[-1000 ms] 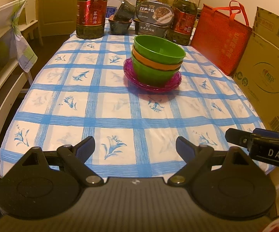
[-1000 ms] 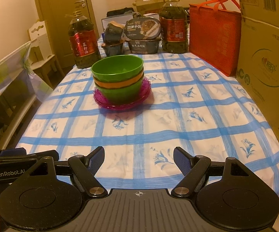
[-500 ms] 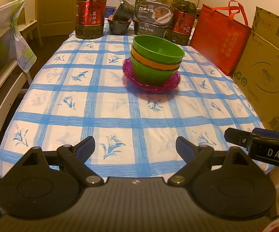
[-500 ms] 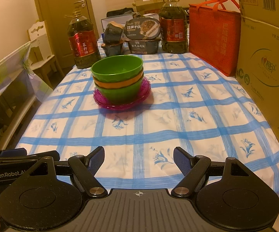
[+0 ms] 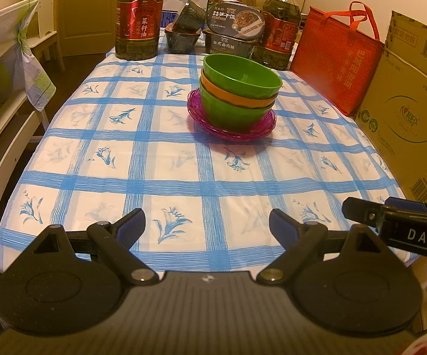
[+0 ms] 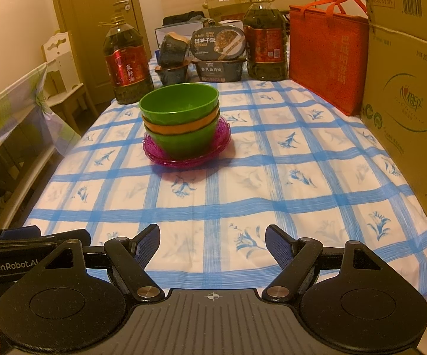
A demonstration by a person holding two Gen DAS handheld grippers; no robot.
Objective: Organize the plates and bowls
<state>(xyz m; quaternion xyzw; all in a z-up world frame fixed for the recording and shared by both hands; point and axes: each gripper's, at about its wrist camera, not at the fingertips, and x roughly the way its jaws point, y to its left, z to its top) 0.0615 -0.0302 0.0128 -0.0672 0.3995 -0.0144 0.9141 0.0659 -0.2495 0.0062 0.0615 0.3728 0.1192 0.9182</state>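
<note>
Here you are holding the left gripper (image 5: 206,224) and right gripper (image 6: 212,241) spread and empty over the table's near edge. The stacked bowls (image 6: 180,124) are sitting on purple plates (image 6: 166,155) mid-table, seemingly organized; any next move means reaching far forward.

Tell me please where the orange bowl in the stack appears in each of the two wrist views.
Left wrist: the orange bowl sits right of centre, upper half, between two green bowls, on the purple plates.
Right wrist: the orange bowl sits left of centre, upper half, in the same stack.
Shared landmark: the red bag, standing to the right of the stack.
</note>
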